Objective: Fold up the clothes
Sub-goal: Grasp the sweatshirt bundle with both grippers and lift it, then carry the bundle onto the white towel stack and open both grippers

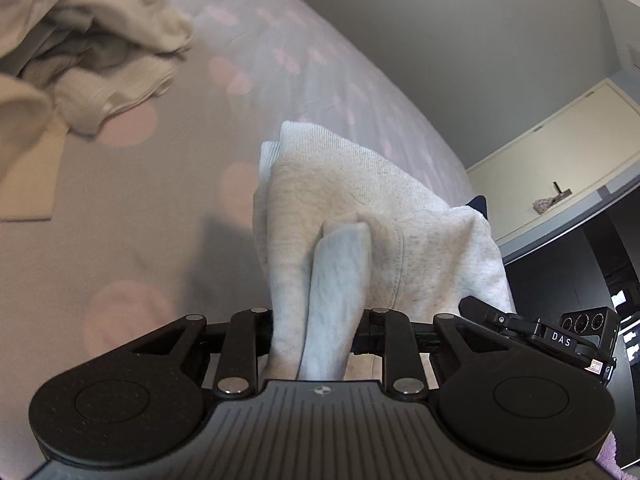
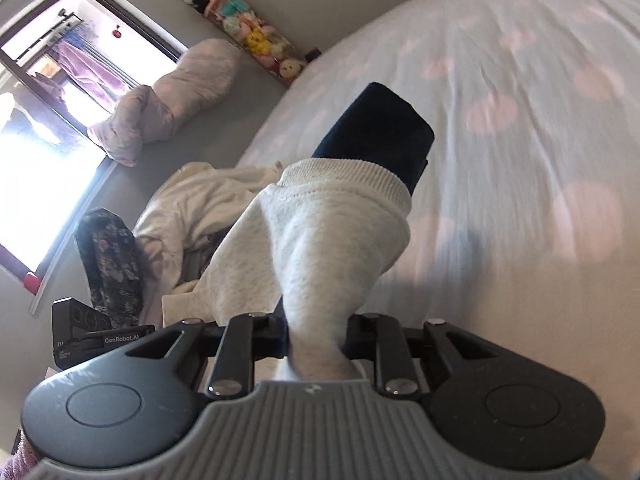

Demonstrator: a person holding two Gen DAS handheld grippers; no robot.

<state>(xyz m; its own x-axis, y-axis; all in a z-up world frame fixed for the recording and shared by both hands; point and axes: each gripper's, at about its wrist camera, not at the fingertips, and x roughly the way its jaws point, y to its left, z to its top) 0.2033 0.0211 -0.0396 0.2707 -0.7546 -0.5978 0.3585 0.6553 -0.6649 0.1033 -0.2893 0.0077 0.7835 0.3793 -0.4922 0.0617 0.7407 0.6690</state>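
- My left gripper (image 1: 316, 332) is clamped on a bunched fold of the grey sweatshirt (image 1: 360, 208); the cloth rises from my jaws through the centre of the left wrist view, lifted off the bed sheet (image 1: 120, 200).
- My right gripper (image 2: 316, 340) is likewise closed on the same grey garment, whose ribbed cuff (image 2: 344, 180) sits mid-frame in the right wrist view, with a dark navy cloth (image 2: 380, 124) showing just past the cuff; whether that is a lining or a separate piece I cannot tell.
- At upper left of the left view lies a heap of cream clothes (image 1: 80, 40), loose and crumpled on the sheet.
- I judge the step in hand to be carrying the sweatshirt between both grips, either to spread it flat or to bring one part over another; the pictures do not settle which.
- Whichever it is, the next move calls for both grips held firm, the cloth kept taut between them, and a lowering onto a bare stretch of sheet clear of the heap.
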